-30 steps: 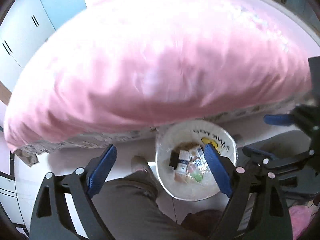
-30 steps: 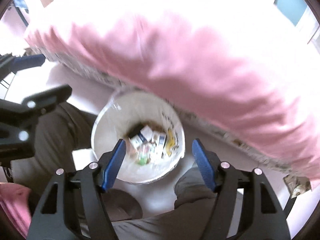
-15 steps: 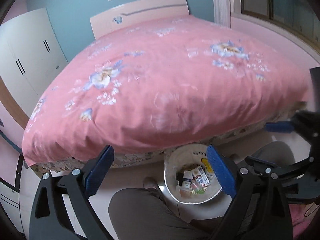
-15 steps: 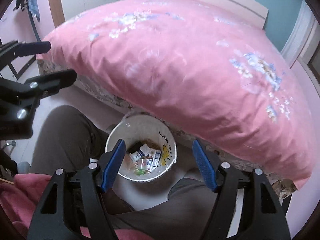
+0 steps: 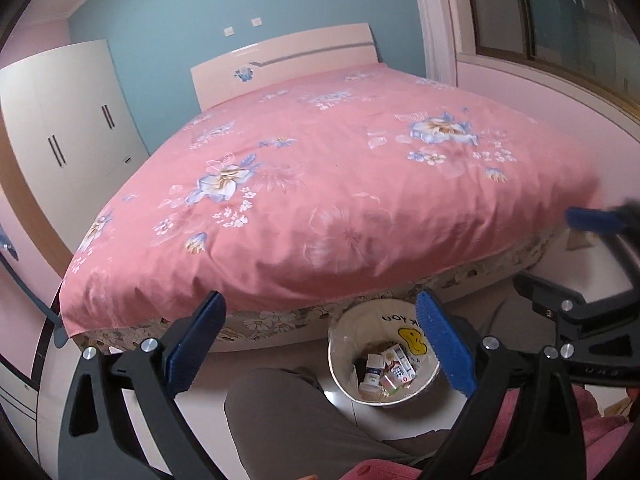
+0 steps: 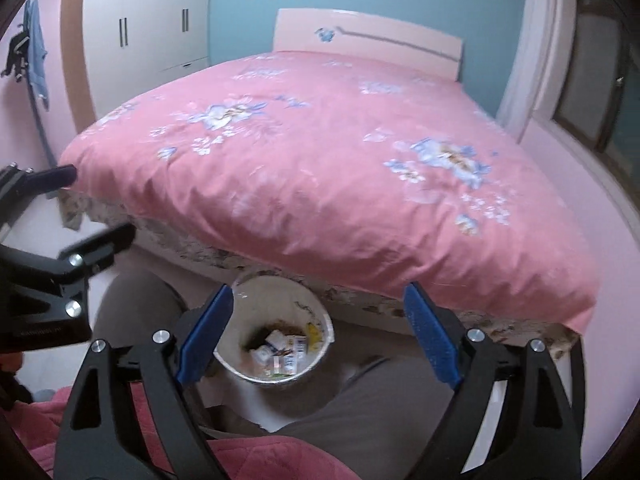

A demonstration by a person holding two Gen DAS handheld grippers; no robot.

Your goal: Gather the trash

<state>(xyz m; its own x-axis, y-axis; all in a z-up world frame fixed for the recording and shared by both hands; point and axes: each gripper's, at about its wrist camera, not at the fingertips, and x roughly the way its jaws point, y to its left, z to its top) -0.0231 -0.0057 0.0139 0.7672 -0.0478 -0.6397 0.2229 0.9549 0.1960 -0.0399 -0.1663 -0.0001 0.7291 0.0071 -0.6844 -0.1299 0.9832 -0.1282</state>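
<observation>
Both grippers held up over the person's lap, facing the bed's foot edge. Left gripper [image 5: 320,344]: fingers wide apart, nothing btwn them. Right gripper [image 6: 318,334]: fingers also wide apart, empty. White trash bin [image 5: 340,364] sits on the floor just beside the bed's [image 5: 320,184] foot edge, partly under the overhanging pink duvet, btwn the person's knees [image 5: 288,412]. Cartons and small boxes [image 5: 390,366] lie in the bin bottom. Bare floor strip runs along the foot edge either side of bin. Wardrobe [image 5: 60,128] well apart, far left by the wall.
</observation>
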